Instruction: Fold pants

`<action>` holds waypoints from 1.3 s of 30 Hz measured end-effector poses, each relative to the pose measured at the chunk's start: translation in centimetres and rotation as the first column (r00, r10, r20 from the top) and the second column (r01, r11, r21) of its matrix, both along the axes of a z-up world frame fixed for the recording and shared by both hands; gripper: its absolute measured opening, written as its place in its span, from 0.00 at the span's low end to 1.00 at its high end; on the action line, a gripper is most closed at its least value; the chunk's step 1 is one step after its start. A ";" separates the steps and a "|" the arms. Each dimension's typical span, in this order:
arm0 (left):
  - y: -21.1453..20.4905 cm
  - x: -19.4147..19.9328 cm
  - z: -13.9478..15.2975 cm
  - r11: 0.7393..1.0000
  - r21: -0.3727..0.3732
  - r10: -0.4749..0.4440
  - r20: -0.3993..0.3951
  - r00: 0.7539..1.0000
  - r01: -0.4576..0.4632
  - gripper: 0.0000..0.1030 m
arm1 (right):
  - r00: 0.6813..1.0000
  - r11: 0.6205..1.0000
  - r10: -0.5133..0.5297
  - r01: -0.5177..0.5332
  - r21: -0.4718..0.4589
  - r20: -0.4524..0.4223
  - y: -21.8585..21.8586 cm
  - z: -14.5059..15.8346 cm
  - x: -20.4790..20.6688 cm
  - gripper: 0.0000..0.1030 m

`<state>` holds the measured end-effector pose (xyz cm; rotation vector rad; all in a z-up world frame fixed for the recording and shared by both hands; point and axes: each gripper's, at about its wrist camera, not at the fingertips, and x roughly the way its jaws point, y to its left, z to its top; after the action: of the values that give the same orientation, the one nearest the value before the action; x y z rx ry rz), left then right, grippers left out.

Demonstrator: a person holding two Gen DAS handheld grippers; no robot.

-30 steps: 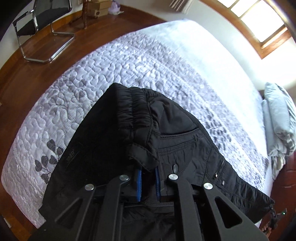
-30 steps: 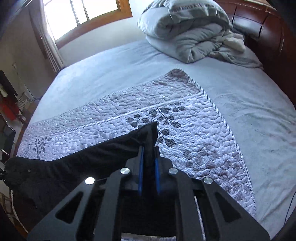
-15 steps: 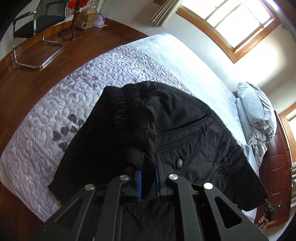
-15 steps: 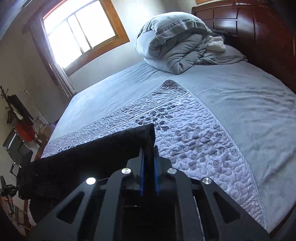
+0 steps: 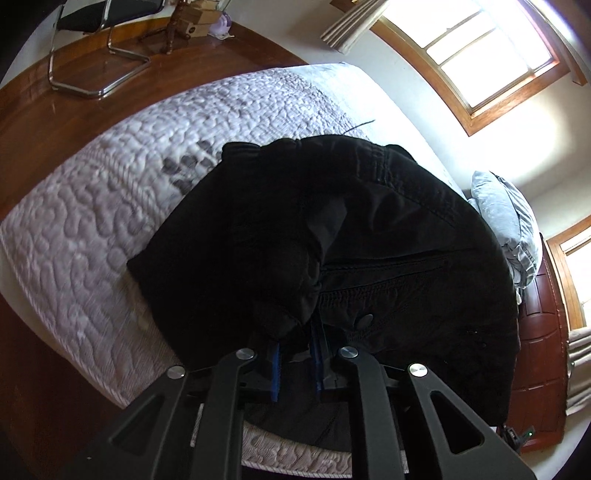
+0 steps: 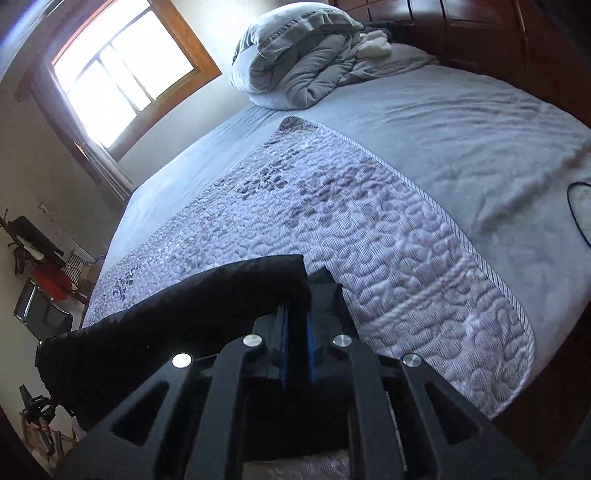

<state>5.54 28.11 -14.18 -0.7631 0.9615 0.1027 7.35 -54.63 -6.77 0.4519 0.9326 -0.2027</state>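
Black pants hang bunched over the quilted bed cover in the left wrist view, waistband and a back pocket showing. My left gripper is shut on the waist end of the pants, lifted above the bed. In the right wrist view my right gripper is shut on the leg end of the pants, which stretches away to the left above the quilted cover.
A folded grey duvet lies at the head of the bed by the dark wooden headboard. A black cable lies on the grey sheet. A metal-framed chair stands on the wooden floor. Windows behind.
Both grippers have risen and tilted upward with the pants. The waist end has folded over itself and hangs more bunched; the leg end is lifted off the cover.
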 end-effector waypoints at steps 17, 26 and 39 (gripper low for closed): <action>-0.5 -10.9 0.1 0.991 0.029 0.131 -0.002 0.991 -0.130 0.64 | 0.970 0.986 -0.153 0.139 -0.087 -0.191 -1.4 -5.5 -7.6 0.48; -0.5 -10.9 -0.5 0.928 -0.285 0.251 -0.002 0.968 -0.241 0.81 | 0.975 0.980 -0.199 0.200 0.008 -0.100 -0.1 -2.9 -9.5 0.48; -0.2 -3.6 -2.6 0.882 -0.346 0.296 -0.124 0.947 -0.320 0.09 | 0.993 0.996 -0.048 0.040 -0.080 -0.105 5.8 -1.5 -8.3 0.50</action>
<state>1.92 27.92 -16.73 -1.2620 0.9271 0.2348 -0.93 -48.79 -8.28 0.3927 1.0162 -0.3045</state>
